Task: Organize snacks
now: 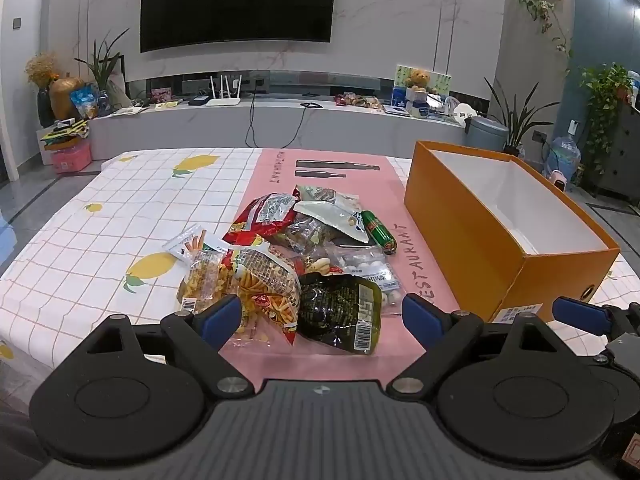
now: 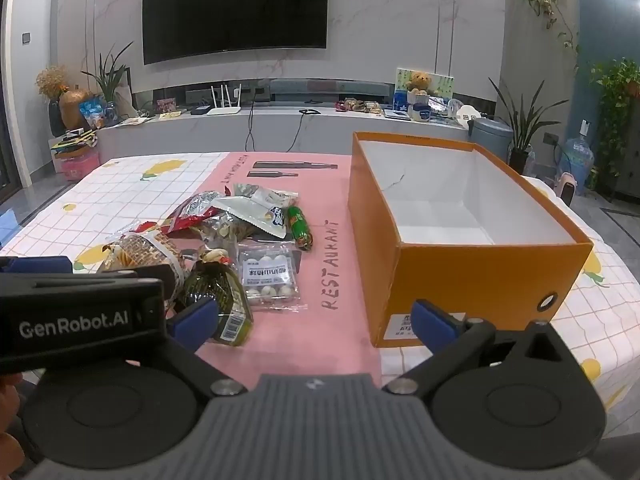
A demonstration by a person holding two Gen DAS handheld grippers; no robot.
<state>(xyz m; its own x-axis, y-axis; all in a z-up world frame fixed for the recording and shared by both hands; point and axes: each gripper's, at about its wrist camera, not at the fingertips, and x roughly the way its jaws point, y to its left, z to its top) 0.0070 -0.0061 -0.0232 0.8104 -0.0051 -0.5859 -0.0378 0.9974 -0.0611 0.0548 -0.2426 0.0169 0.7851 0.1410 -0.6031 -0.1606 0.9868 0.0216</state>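
Orange and still empty, the open cardboard box [image 2: 476, 276] sits at right; snack packets [image 1: 296, 264] are heaped at centre. Both the left gripper [image 1: 320, 316] and right gripper [image 2: 312, 320] are held open, empty; a first grasp is judged next.

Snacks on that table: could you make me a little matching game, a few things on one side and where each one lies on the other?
Things:
1. green sausage stick
2. dark green packet
3. orange box
4. clear pack of white balls

Places:
A. right of the pink mat, open and empty
B. nearest the left gripper, between its open fingers
C. at the pile's edge closest to the box
D. flat on the pink mat, just before the sausage

Pairs: 1-C, 2-B, 3-A, 4-D
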